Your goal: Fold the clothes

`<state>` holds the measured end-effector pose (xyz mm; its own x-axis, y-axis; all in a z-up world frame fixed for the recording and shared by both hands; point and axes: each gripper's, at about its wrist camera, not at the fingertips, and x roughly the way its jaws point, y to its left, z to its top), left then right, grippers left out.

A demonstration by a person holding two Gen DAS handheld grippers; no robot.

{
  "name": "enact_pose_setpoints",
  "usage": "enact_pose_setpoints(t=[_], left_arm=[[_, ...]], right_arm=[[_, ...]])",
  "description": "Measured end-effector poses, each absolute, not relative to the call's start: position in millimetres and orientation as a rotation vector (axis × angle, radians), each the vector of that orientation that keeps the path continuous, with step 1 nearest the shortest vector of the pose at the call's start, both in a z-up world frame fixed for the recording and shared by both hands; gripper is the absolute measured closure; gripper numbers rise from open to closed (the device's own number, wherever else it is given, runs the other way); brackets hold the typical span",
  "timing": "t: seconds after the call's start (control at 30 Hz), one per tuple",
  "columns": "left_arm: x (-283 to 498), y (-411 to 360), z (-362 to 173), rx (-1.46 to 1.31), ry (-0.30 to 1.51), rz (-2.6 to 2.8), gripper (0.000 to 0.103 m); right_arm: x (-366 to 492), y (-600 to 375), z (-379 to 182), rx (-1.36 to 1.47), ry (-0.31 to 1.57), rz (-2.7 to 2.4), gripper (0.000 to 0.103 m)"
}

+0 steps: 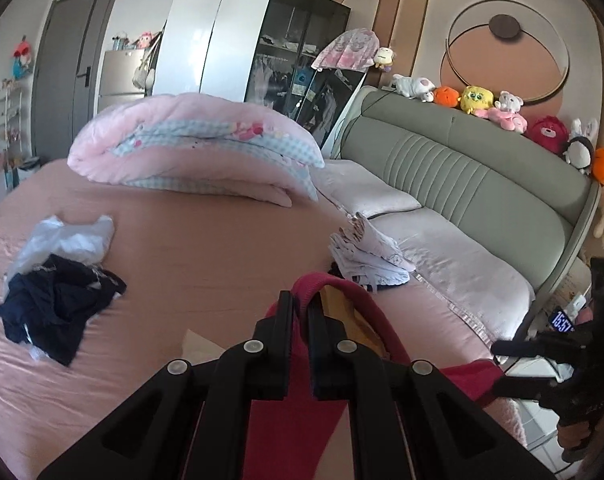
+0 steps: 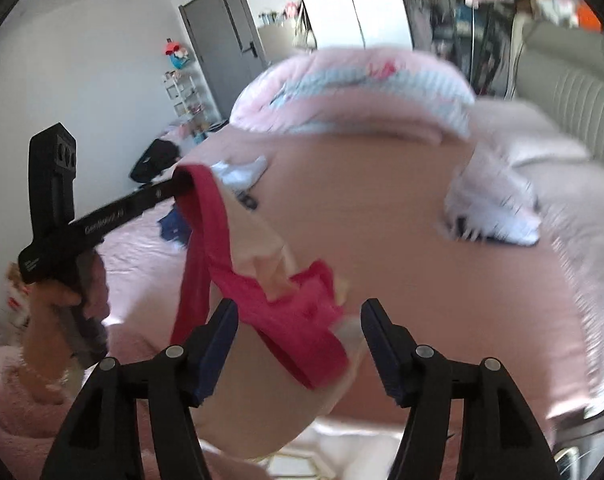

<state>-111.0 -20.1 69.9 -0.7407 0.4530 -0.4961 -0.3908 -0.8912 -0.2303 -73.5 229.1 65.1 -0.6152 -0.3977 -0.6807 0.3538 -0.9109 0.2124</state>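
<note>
A small garment point(image 1: 277, 420) with red trim and a cream-yellow body hangs over the pink bed point(image 1: 205, 248). My left gripper point(image 1: 299, 308) is shut on its red edge. In the right wrist view the left gripper point(image 2: 177, 182) holds the garment point(image 2: 205, 248) up by one end, and the rest sags down toward my right gripper point(image 2: 297, 320). The right gripper is open, with the lower red band in the gap between its fingers; whether they touch it is unclear. The right wrist view is blurred. The right gripper point(image 1: 498, 366) also shows at the right edge.
An unfolded heap of navy and white clothes point(image 1: 57, 292) lies on the left of the bed. A folded white stack point(image 1: 366, 252) sits near the pillows point(image 1: 454, 268). A folded pink quilt point(image 1: 193, 144) is at the back. Plush toys point(image 1: 478, 100) line the grey-green headboard point(image 1: 442, 168).
</note>
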Motion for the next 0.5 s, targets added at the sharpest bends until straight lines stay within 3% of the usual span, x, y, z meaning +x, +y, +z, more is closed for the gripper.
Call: enact_pose_setpoints(t=[0.27, 0.3, 0.33, 0.5], left_arm=[[-87, -12, 82, -0.727, -0.124, 2.590, 0.098], [-85, -13, 82, -0.734, -0.117, 2.604, 0.098], [-83, -14, 83, -0.742, -0.109, 2.619, 0.098], [-89, -9, 66, -0.824, -0.211, 2.541, 0.098]], right_arm=[[-97, 166, 59, 0.993, 0.241, -2.502, 0.040], [-104, 160, 56, 0.999, 0.272, -2.521, 0.053], [-110, 163, 52, 1.023, 0.260, -2.534, 0.081], [-142, 177, 33, 1.142, 0.198, -2.594, 0.093]])
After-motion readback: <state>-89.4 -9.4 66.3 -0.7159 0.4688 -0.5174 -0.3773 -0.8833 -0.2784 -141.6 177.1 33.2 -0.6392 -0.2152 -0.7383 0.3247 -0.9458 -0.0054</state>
